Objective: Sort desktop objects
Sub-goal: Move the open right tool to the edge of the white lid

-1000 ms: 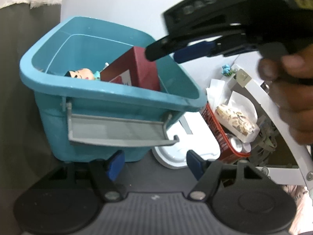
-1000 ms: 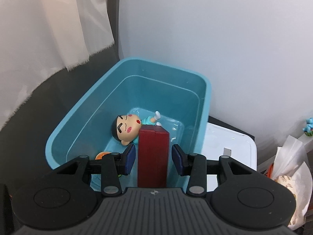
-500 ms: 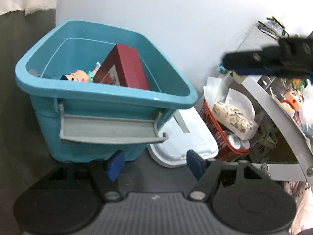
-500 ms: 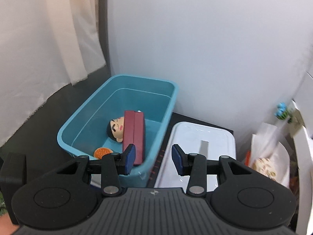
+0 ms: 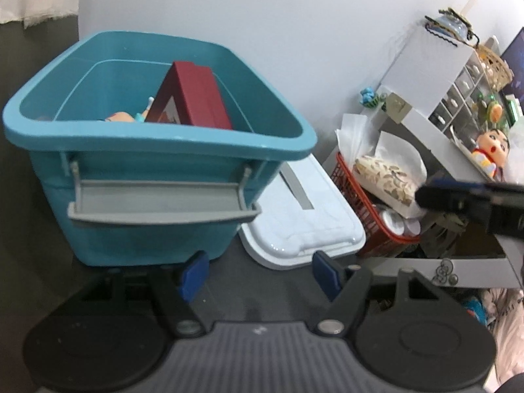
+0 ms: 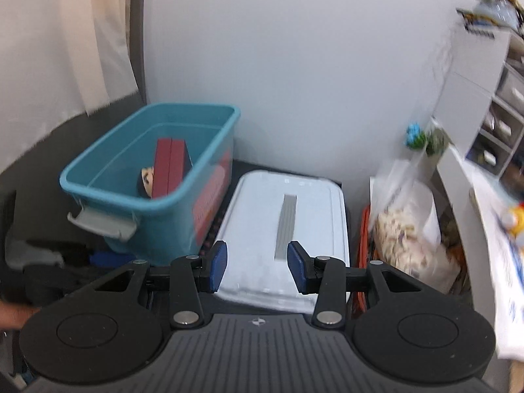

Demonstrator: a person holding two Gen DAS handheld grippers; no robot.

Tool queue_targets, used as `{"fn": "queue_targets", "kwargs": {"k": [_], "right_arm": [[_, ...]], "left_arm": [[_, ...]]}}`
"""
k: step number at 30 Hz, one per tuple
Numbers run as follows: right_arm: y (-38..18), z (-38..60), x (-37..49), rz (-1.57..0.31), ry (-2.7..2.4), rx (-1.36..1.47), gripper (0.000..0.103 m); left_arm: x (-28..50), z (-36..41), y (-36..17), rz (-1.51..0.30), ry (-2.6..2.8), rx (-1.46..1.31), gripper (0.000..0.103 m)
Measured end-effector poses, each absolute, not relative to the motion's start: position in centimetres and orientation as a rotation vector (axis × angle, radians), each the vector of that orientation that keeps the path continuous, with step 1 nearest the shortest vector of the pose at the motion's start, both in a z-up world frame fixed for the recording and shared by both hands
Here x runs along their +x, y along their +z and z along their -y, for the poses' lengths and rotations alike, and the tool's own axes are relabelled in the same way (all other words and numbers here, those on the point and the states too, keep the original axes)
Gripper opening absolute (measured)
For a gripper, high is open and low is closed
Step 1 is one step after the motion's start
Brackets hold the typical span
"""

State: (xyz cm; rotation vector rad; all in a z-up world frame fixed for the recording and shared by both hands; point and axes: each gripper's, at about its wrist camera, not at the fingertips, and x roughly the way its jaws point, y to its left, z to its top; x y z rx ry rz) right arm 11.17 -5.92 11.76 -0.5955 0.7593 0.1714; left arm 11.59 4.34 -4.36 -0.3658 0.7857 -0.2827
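Red box (image 5: 193,93) propped on edge inside teal bin (image 6: 98,163), leaning over doll (image 6: 147,180), dropped in for sorting. Right gripper (image 6: 257,270) above white lid (image 6: 281,203), jaws apart, empty. Left gripper (image 5: 260,275) low beside bin, jaws apart, empty too.

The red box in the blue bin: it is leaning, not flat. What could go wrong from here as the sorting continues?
1. The red box stands tilted in the blue bin, resting over the doll. It may tip when the next item drops in, and it takes up room.
2. The white lid lies beside the bin. With the box rising near the rim, the lid might not close flat later.
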Motion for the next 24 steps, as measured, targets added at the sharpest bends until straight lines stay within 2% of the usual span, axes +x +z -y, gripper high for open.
{"fn": "queue_targets", "kwargs": {"k": [9,10,12,14,24], "right_arm": [[8.4,10.4,9.8,-0.774,0.136,-0.542,0.048],[8.1,10.7,9.9,-0.772,0.131,-0.532,0.052],[7.7,11.2,9.8,-0.749,0.124,-0.514,0.069],[7.5,11.8,9.9,-0.726,0.119,-0.485,0.075],[5.9,14.0,11.9,-0.767,0.099,-0.390,0.076]], "left_arm": [[11.6,-3.1,-4.8,-0.799,-0.287,-0.325,0.073],[11.6,-3.0,-4.9,-0.803,-0.285,-0.320,0.073],[11.6,-2.9,-5.2,-0.811,-0.282,-0.310,0.073],[11.7,-2.8,-5.3,-0.816,-0.279,-0.304,0.073],[12.2,-1.4,-6.0,-0.833,-0.286,-0.280,0.073]]}}
